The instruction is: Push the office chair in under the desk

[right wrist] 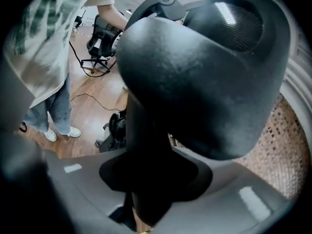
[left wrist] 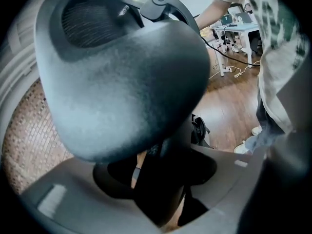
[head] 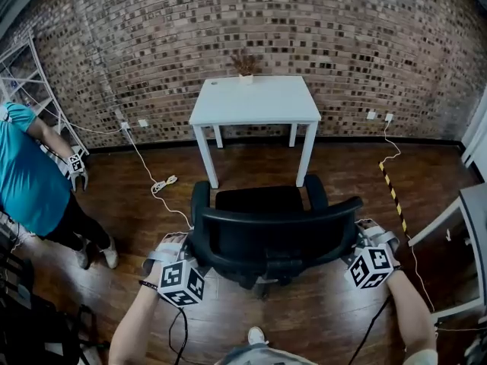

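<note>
A black office chair [head: 274, 226] stands on the wood floor with its backrest toward me and its seat facing a white desk [head: 255, 101] just beyond it. My left gripper [head: 183, 243] sits at the backrest's left edge. My right gripper [head: 365, 230] sits at the backrest's right edge. In the left gripper view the rounded black backrest corner [left wrist: 122, 82] fills the frame and its frame runs down between the grey jaws [left wrist: 161, 189]. The right gripper view mirrors this: the backrest corner [right wrist: 204, 82] passes between that gripper's jaws [right wrist: 151, 189]. Both grippers look closed on the backrest.
A person in a teal shirt [head: 30, 166] stands at the left, beside a metal shelf [head: 23, 74]. A white cable with a power strip [head: 161, 183] lies left of the desk. Striped floor tape [head: 392, 192] and another table [head: 464, 226] are at the right. A small plant [head: 245, 63] tops the desk.
</note>
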The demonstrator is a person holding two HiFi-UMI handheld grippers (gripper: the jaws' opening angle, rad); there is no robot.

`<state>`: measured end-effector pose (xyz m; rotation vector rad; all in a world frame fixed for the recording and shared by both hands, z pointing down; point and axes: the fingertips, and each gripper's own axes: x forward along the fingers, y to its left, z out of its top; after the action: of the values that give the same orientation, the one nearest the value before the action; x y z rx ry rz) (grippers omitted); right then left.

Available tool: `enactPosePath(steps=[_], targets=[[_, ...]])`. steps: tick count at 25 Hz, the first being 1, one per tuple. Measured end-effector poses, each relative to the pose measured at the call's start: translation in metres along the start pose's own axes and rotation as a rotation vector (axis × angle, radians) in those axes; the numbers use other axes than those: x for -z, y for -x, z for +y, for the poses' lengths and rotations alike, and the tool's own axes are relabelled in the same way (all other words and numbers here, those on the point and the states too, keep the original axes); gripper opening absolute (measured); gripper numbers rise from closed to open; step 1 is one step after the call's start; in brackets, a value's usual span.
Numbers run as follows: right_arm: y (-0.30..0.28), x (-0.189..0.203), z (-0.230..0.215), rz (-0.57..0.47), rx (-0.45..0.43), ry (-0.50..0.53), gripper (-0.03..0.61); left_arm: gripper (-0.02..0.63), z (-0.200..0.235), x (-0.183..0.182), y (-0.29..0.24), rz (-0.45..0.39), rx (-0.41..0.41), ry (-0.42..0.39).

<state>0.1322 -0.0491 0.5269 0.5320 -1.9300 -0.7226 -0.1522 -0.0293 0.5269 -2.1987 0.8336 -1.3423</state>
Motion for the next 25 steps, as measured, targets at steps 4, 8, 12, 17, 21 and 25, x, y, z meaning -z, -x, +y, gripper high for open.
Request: enactPosePath(steps=[4,8,12,17,21,25], targets=[[-0.016,0.001,-0.015,0.016,0.013,-0.006,0.161,0.261,0.020,0.007,-0.017,-0.006,0.019,-0.011],[-0.034,0.003,-0.034,0.032,0.023,-0.009,0.160,0.261,0.044,0.013,-0.033,-0.011,0.026,-0.019],[-0.049,0.016,-0.050,0.054,0.036,-0.013,0.158,0.253,0.060,0.011,-0.055,-0.020,0.030,-0.035],[-0.068,0.029,-0.072,0.076,0.048,-0.019,0.158,0.252,0.082,0.010,-0.082,-0.022,0.035,-0.035],[-0.083,0.041,-0.096,0.076,0.072,-0.017,0.160,0.250,0.102,0.007,-0.102,-0.013,0.050,-0.033],[-0.098,0.050,-0.116,0.065,0.088,-0.009,0.161,0.241,0.119,0.008,-0.124,0.006,0.068,-0.038]])
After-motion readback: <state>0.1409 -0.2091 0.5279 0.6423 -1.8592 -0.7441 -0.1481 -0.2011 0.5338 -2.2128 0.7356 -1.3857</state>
